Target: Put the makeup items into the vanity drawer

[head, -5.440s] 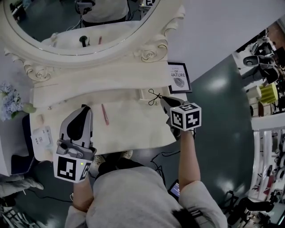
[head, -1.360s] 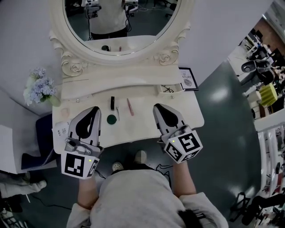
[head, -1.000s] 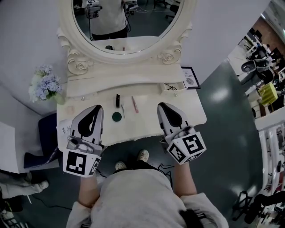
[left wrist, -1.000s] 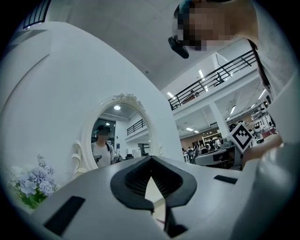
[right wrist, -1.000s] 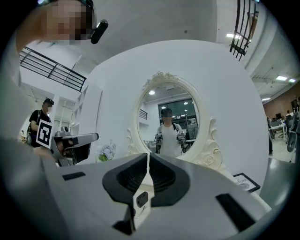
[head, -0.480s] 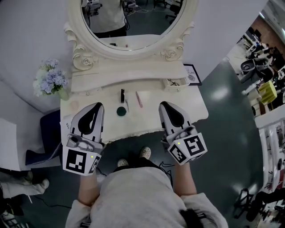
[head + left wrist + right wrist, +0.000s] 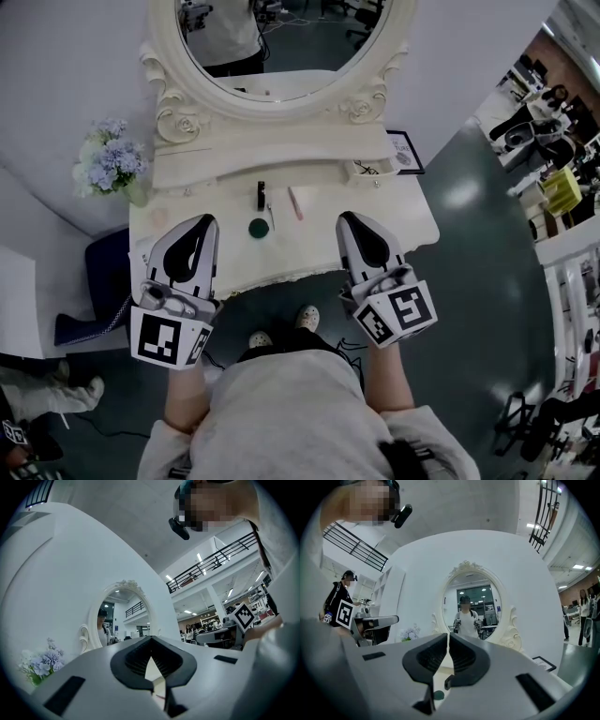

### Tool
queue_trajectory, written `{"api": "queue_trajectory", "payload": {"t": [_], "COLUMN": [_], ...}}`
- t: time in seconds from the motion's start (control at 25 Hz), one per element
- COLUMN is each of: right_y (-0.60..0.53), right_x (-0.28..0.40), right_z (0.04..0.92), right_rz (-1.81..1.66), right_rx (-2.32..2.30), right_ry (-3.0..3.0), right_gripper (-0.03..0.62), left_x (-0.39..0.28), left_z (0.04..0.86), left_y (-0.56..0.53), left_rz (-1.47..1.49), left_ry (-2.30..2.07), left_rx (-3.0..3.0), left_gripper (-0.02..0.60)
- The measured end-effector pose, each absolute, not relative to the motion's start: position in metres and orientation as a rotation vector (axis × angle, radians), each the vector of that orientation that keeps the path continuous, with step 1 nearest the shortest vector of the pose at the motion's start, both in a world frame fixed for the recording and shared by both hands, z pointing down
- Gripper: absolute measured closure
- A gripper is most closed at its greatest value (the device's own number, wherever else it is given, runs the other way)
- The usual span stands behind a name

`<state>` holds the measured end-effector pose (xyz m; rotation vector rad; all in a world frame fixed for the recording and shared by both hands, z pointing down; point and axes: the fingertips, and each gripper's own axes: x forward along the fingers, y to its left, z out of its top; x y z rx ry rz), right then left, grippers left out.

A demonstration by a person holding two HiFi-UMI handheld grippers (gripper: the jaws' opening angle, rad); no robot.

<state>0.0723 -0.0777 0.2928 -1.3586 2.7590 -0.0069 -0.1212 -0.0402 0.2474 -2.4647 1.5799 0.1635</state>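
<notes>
Both grippers are hanging back at the front edge of the cream counter (image 7: 319,246). Seconds ago the right gripper (image 7: 349,217) was reaching to the small drawer (image 7: 367,170) at the right rear, which now appears to be standing pulled out. The left gripper (image 7: 206,219) is idling opposite. Both sets of fingers are closed on nothing. The makeup is still waiting mid-counter: a black tube (image 7: 261,195), a pink stick (image 7: 295,202), a thin applicator (image 7: 270,216) and a round green compact (image 7: 259,228), all well short of the drawer. The loading seems yet to begin. An ornate oval mirror (image 7: 281,37) is rising behind, with blue flowers (image 7: 111,167) at the left, a framed print (image 7: 405,153) at the right and dark green floor (image 7: 469,281) all around.
</notes>
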Motion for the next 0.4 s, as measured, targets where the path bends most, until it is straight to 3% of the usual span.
{"api": "queue_trajectory", "payload": {"t": [0.4], "right_y": [-0.0698], "right_x": [0.0658], "right_z": [0.2914], "right_rz": [0.002], "right_rx": [-1.357], "right_ry": [2.755], "right_gripper": [0.566], "left_x": [-0.1237], "left_z": [0.2459], "left_y": [-0.0339], "left_rz": [0.172], "left_ry": [1.560], "left_rx": [-2.471], "left_gripper": [0.568]}}
